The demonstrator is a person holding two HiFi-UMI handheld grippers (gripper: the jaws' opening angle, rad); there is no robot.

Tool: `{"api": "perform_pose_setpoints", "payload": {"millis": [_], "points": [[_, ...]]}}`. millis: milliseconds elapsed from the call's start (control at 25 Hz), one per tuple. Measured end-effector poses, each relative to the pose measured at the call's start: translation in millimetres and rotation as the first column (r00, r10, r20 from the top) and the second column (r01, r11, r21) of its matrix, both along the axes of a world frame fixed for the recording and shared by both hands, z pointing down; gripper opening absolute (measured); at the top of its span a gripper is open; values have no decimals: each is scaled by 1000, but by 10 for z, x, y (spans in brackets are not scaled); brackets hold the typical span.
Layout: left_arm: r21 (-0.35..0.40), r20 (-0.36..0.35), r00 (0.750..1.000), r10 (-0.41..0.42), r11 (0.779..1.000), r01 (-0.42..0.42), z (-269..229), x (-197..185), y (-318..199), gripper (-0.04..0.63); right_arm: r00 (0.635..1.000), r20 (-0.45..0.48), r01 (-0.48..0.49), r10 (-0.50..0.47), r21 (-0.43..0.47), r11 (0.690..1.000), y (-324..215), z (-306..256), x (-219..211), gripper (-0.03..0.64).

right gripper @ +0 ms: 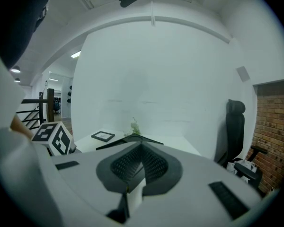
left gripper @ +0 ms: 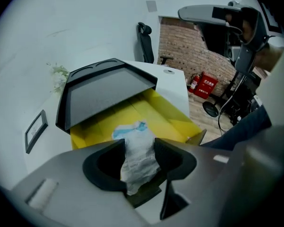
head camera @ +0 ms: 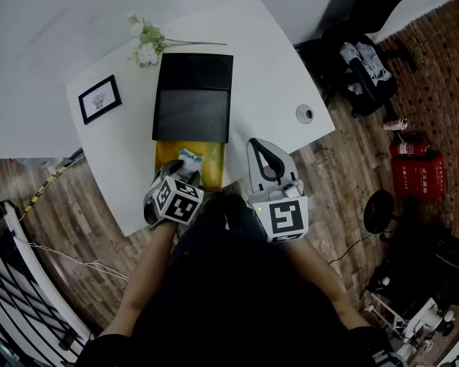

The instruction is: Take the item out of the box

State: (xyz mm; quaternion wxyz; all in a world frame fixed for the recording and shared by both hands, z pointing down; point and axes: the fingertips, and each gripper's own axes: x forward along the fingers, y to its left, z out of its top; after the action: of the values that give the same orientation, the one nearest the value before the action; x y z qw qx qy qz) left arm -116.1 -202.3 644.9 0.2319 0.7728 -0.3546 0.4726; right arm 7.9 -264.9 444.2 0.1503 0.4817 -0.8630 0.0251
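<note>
White crinkled packet [left gripper: 135, 150] with blue print at its far end, lying at the near end of the yellow box [left gripper: 170, 122], between the jaws of the left gripper [left gripper: 138, 144]. The film is creased and slack, so the packet is judged light, soft and easily crushed, with a smooth skin that may slip. It looks best taken across its middle, where the wrinkled body fills the gap, rather than by the thin printed end, which would probably fold.

The left gripper's dark pads meet the packet on both sides. It reads as grasped, though not yet clear of the box walls, and the near end of the packet reaches back towards the throat of the jaws. A gentle squeeze and a straight lift should be enough, while a hard squeeze risks bursting or deforming the contents.

The black lid [left gripper: 104, 86] stands raised over the far part of the box and leaves only the near part open. The lift should therefore stay near and clear of the lid's edge.

The right gripper [right gripper: 142, 148] is held to the right of the box, apart from it. Its ribbed jaws are clenched together on nothing and point at the far wall.

The box rests on a white table [head camera: 268, 60]. A framed picture [head camera: 100, 99] lies at the left and a sprig of flowers [head camera: 147, 43] at the far side, both well apart from the packet.
</note>
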Motion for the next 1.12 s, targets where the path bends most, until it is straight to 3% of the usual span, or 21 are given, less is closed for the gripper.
{"api": "perform_pose_setpoints", "payload": {"millis": [360,760,960,1120], "points": [[19,69,996,49,999,-50,26,-21,7,123,1000,5,-9,9,-3,1000,-14,17,39,11],[108,15,999,-28,994,26,-252,-116,-76,67,1000,14,16,-16,14,1000,-47,-47,15,11],[212,-25,997,-77,974,81,-616,-150,-197,63,999,30,32,-33,42,999,-93,-143,-22,11],[310,-78,989,-129,939,147,-992,-202,-295,62,998,28,50,-52,66,997,-99,-270,-57,11]]}}
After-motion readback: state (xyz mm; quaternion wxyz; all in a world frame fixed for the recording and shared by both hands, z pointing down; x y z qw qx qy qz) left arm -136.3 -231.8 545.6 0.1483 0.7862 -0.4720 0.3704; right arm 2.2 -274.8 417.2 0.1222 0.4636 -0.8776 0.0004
